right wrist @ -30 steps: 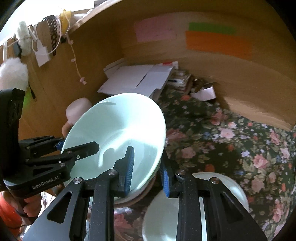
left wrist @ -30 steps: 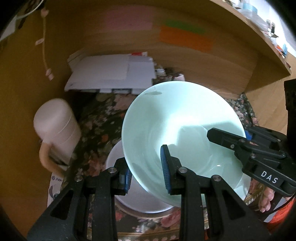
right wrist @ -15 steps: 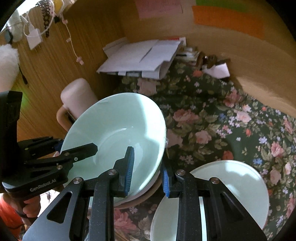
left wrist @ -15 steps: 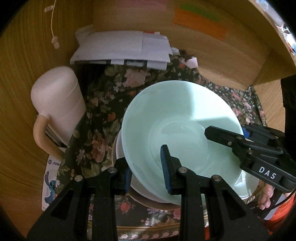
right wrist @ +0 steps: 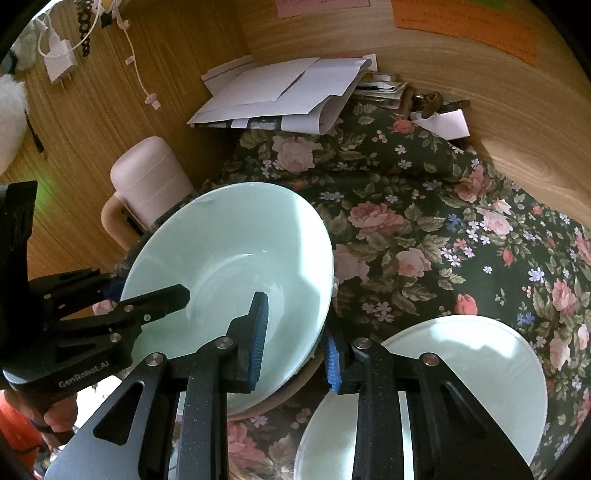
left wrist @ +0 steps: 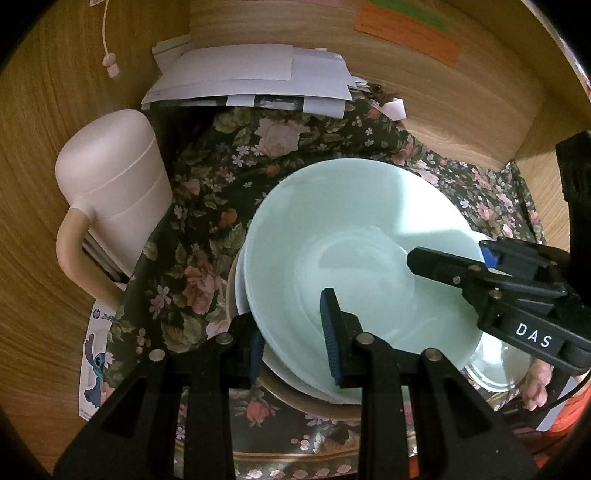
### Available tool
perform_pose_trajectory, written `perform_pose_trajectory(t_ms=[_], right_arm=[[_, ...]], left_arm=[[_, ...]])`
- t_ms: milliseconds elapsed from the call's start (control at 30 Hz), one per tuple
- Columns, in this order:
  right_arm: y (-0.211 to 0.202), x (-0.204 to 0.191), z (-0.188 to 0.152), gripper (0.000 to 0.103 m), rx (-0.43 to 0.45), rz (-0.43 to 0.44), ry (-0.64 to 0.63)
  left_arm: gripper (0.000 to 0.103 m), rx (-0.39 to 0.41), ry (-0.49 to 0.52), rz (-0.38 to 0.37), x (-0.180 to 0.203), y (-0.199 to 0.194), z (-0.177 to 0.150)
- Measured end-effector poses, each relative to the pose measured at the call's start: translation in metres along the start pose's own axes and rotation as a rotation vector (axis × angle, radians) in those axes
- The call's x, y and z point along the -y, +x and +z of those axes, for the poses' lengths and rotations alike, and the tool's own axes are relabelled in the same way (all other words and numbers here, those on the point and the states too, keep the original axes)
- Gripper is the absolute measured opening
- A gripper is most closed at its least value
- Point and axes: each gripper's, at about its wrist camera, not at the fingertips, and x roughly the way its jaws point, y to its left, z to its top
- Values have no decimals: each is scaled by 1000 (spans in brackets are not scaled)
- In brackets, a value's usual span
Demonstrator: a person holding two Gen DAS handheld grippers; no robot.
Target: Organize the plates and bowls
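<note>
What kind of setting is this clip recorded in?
Probably a home desk nook rather than a kitchen: wood panels with sticky notes enclose a floral cloth, loose papers are piled at the back, and a charger hangs on the wall. Both grippers hold the bowl over stacked dishes.

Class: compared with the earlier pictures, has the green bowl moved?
Yes. The green bowl, gripped by both claws, has come down: in the left wrist view it now sits lower than the pink jug and nests on the stack.
</note>
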Motion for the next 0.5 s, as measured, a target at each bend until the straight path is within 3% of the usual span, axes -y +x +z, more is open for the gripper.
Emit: perform_pose_trajectory(t_ms=[500], right_arm=[[-10, 6, -1, 28, 20, 0, 4]], left_arm=[[29, 1, 6, 32, 1, 1, 10]])
